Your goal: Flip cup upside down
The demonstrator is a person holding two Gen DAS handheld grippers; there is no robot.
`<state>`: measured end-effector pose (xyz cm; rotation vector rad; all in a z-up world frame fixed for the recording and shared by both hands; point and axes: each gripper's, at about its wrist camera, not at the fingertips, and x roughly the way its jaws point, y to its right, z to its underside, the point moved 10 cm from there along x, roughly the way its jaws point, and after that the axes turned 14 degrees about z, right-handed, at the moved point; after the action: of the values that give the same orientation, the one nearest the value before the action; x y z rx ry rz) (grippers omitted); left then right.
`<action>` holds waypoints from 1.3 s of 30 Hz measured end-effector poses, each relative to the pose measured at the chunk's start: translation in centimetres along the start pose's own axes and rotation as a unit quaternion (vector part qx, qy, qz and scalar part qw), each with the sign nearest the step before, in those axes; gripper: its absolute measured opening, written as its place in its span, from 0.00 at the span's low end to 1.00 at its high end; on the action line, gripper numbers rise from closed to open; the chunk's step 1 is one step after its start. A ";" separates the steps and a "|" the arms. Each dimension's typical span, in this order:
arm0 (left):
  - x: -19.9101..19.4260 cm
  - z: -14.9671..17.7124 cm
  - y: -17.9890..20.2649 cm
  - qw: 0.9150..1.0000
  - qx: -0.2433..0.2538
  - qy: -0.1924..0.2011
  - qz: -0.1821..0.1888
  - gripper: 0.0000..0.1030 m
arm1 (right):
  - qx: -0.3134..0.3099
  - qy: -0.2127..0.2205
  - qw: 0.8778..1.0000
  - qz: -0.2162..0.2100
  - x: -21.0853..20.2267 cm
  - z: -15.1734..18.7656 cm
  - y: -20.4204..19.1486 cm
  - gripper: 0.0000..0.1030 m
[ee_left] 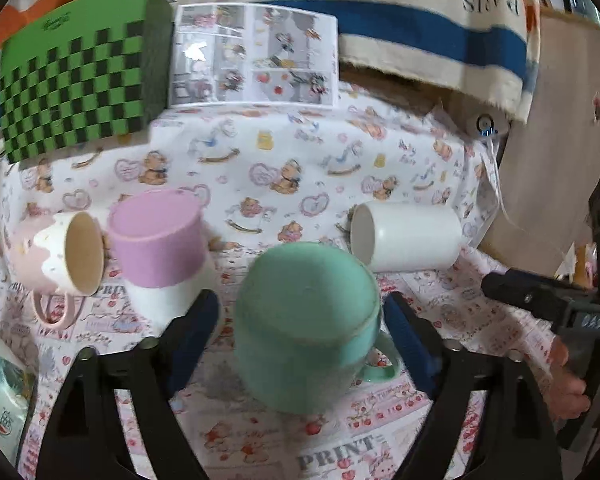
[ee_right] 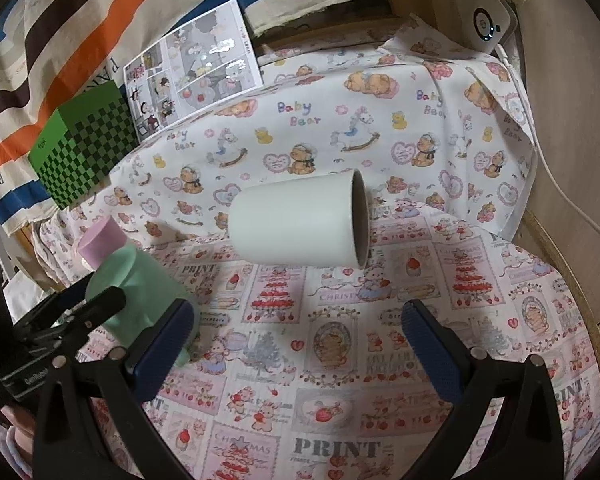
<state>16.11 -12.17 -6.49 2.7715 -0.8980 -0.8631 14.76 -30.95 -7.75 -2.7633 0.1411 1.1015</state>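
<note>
Matt green cup [ee_left: 306, 320], glossy white cup [ee_right: 300, 220], printed cloth tablecover [ee_right: 380, 360].

Left wrist view: green cup [ee_left: 306, 324] upside down between the left gripper's [ee_left: 302, 340] spread fingers.

Green cup stands base up on the printed cloth [ee_left: 260, 160], handle toward the right finger [ee_left: 410, 344]; gaps show on both sides, no contact. Purple cup [ee_left: 156, 240] inverted behind left, on a white base. Pink mug [ee_left: 60, 252] on its side, mouth facing right. White cup [ee_left: 406, 236] on its side, mouth facing left. Checkered box [ee_left: 76, 76] and photo sheet [ee_left: 254, 56] at the back. Right gripper [ee_left: 548, 304] at right edge.
</note>
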 end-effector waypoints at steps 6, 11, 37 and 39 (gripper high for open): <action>-5.4 -1.4 -1.9 0.997 -0.023 0.067 -0.021 0.92 | -0.017 0.029 0.999 0.000 -1.1 -0.3 -0.9 1.00; -9.7 -1.4 -2.6 0.992 0.016 0.100 -0.073 0.97 | -0.022 0.065 0.998 -0.008 -3.3 -0.6 -2.2 1.00; -13.8 2.1 -7.3 0.972 0.012 0.155 -0.174 1.00 | -0.084 0.177 0.980 0.027 -5.5 0.6 -5.5 1.00; -13.9 2.1 -7.7 0.972 0.004 0.154 -0.178 1.00 | -0.096 0.178 0.979 0.030 -5.4 0.8 -5.8 1.00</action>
<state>9.65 2.19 -3.47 3.0053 -0.3622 -0.4374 11.15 -24.96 -3.91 -3.1260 0.1698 0.6508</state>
